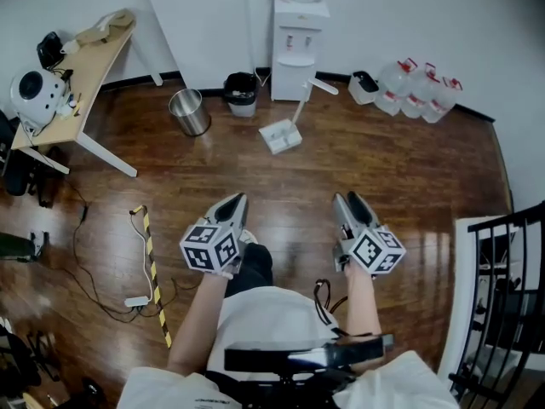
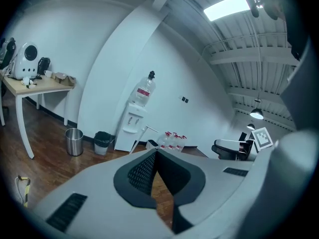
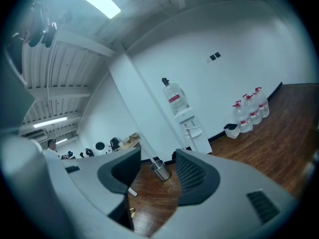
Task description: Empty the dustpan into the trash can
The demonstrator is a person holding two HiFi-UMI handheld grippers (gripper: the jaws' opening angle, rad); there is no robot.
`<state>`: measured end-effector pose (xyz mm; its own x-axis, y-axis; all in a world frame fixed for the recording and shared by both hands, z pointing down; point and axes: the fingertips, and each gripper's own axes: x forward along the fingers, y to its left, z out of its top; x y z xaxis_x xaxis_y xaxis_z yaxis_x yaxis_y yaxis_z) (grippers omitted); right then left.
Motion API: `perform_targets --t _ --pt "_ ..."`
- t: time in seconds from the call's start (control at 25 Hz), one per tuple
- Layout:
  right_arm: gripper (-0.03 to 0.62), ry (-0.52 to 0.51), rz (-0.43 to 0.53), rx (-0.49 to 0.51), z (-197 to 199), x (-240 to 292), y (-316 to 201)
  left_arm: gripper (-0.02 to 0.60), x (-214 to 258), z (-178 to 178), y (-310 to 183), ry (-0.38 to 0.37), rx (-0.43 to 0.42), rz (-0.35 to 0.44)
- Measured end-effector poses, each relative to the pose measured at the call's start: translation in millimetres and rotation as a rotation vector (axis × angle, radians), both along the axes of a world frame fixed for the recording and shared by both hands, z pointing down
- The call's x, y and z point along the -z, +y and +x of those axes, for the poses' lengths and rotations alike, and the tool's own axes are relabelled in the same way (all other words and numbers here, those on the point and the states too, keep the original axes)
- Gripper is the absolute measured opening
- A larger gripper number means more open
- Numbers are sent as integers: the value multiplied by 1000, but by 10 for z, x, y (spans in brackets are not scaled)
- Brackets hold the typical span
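The white dustpan (image 1: 281, 135) lies on the wooden floor, its long handle (image 1: 303, 102) leaning towards the water dispenser (image 1: 298, 41). A steel trash can (image 1: 189, 112) stands to its left, with a black lined bin (image 1: 241, 93) between them by the wall. Both grippers are held side by side well short of these. My left gripper (image 1: 237, 199) (image 2: 155, 152) is shut, its tips touching and nothing in it. The right gripper (image 1: 347, 198) (image 3: 157, 163) is open and empty; the steel can (image 3: 160, 171) shows through its gap.
A wooden table (image 1: 81, 79) with white legs stands at the back left. Several water jugs (image 1: 417, 88) line the wall at the right. A yellow-black strip and a cable (image 1: 152, 267) lie on the floor at the left. A black railing (image 1: 502, 296) is at the right.
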<state>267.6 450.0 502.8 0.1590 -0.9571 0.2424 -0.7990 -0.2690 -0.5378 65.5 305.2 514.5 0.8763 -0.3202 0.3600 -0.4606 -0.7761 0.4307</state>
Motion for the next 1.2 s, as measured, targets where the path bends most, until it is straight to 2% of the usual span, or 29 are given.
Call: perform_targets --t 0.28,0.56,0.96,1.2 --pt "247 31 -47 4 197 -4 -900 -11 35 327 -867 -7 -26 -7" --pt "261 45 -76 23 275 1 -1558 -11 48 614 -1498 -7 -37 -8" --pt "263 46 -132 0 401 -189 -2204 -11 -15 871 -2017 -2 -86 -28" --pt "264 83 -241 -34 649 -452 -2415 -11 -31 1126 -2087 -12 -148 -19"
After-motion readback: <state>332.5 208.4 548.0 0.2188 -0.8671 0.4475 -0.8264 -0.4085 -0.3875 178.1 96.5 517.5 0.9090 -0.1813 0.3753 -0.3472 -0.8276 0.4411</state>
